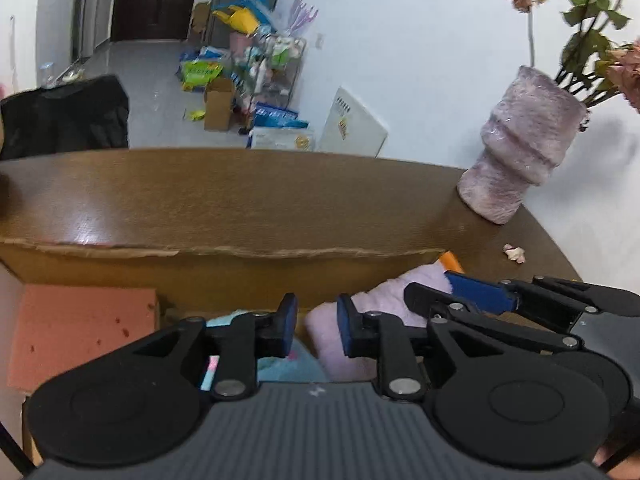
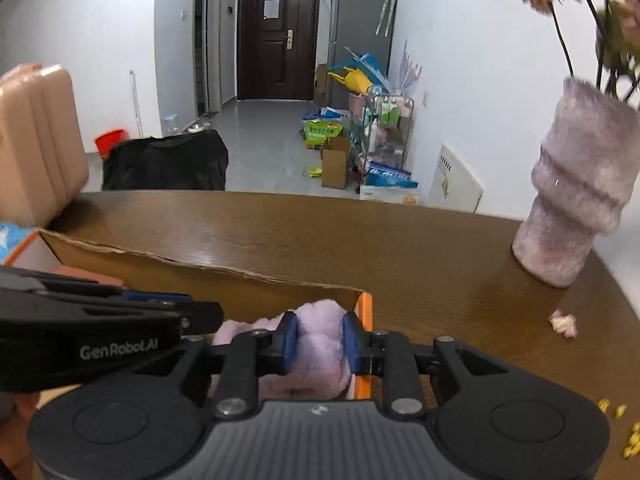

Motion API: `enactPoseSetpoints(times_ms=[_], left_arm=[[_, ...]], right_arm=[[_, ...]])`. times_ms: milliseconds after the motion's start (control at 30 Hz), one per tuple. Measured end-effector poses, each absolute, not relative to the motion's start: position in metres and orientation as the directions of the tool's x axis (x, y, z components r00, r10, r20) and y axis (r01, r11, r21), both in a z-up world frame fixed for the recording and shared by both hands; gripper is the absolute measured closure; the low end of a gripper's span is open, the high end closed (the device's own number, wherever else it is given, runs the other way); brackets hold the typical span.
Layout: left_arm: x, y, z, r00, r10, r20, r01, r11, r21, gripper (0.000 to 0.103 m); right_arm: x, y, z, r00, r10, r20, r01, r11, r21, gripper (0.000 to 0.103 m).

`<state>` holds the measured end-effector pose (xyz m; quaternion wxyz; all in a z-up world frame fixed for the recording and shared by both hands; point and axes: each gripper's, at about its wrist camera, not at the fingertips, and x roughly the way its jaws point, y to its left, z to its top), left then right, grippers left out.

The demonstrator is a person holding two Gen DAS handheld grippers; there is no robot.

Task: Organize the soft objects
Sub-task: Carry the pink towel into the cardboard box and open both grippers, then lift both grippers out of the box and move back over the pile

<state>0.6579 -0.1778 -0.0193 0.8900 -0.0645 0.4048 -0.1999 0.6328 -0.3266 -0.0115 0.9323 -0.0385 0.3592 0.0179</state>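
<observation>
A fluffy lilac soft object (image 2: 318, 340) lies at the right end of an open cardboard box (image 2: 224, 280) on the brown table. My right gripper (image 2: 319, 342) is shut on the lilac soft object, its blue pads pressing both sides. In the left wrist view the same lilac object (image 1: 384, 300) shows right of my left gripper (image 1: 317, 326), whose jaws stand a little apart with nothing between them, above a light blue soft item (image 1: 280, 364) in the box. The right gripper (image 1: 460, 292) reaches in from the right.
A fuzzy purple vase (image 2: 580, 196) with dried flowers stands at the table's right. A pink foam sheet (image 1: 80, 336) lies in the box's left part. Petals (image 2: 564, 322) and yellow bits (image 2: 616, 412) lie on the table. A pink suitcase (image 2: 36, 136) stands at left.
</observation>
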Motion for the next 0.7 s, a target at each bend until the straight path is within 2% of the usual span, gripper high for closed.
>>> enactPoseSetpoints(times_ms=[67, 133, 200, 267, 333, 400, 467, 533, 600, 633, 700], left_arm=[[0.654, -0.171, -0.016, 0.609, -0.397, -0.687, 0.294, 0.917, -0.27, 0.062], [0.643, -0.164, -0.006, 0.633, -0.381, -0.674, 0.292, 0.924, -0.247, 0.056], [0.63, -0.153, 0.014, 0.659, -0.373, -0.653, 0.301, 0.926, -0.226, 0.054], [0.614, -0.141, 0.038, 0.684, -0.368, -0.63, 0.309, 0.928, -0.207, 0.039], [0.591, -0.124, 0.068, 0.719, -0.351, -0.6, 0.313, 0.934, -0.171, 0.033], [0.568, -0.107, 0.094, 0.748, -0.327, -0.577, 0.313, 0.941, -0.128, 0.028], [0.542, -0.089, 0.116, 0.771, -0.294, -0.565, 0.299, 0.95, -0.087, 0.017], [0.512, -0.07, 0.136, 0.792, -0.27, -0.548, 0.289, 0.956, -0.054, 0.015], [0.479, -0.053, 0.153, 0.824, -0.252, -0.508, 0.282, 0.959, -0.019, 0.009], [0.466, -0.046, 0.16, 0.841, -0.245, -0.483, 0.277, 0.961, -0.005, 0.004], [0.439, -0.036, 0.17, 0.874, -0.219, -0.433, 0.254, 0.967, 0.025, 0.003]], right_arm=[[0.631, -0.328, -0.01, 0.742, 0.019, -0.67, -0.065, 0.997, -0.044, 0.076], [0.628, -0.328, -0.007, 0.731, 0.023, -0.682, -0.063, 0.997, -0.034, 0.075], [0.619, -0.326, 0.005, 0.738, 0.018, -0.675, -0.067, 0.997, -0.047, 0.075], [0.604, -0.324, 0.024, 0.753, 0.023, -0.658, -0.078, 0.996, -0.054, 0.074], [0.585, -0.323, 0.049, 0.772, 0.031, -0.634, -0.092, 0.994, -0.064, 0.068], [0.558, -0.322, 0.079, 0.797, 0.028, -0.604, -0.107, 0.99, -0.096, 0.047], [0.531, -0.325, 0.105, 0.819, 0.02, -0.574, -0.104, 0.988, -0.114, 0.04], [0.502, -0.331, 0.126, 0.834, 0.019, -0.551, -0.097, 0.989, -0.114, 0.032], [0.465, -0.335, 0.14, 0.86, 0.01, -0.51, -0.086, 0.988, -0.126, 0.011], [0.452, -0.337, 0.145, 0.868, 0.011, -0.496, -0.088, 0.987, -0.132, 0.01], [0.427, -0.34, 0.153, 0.876, 0.017, -0.481, -0.087, 0.988, -0.124, 0.01]])
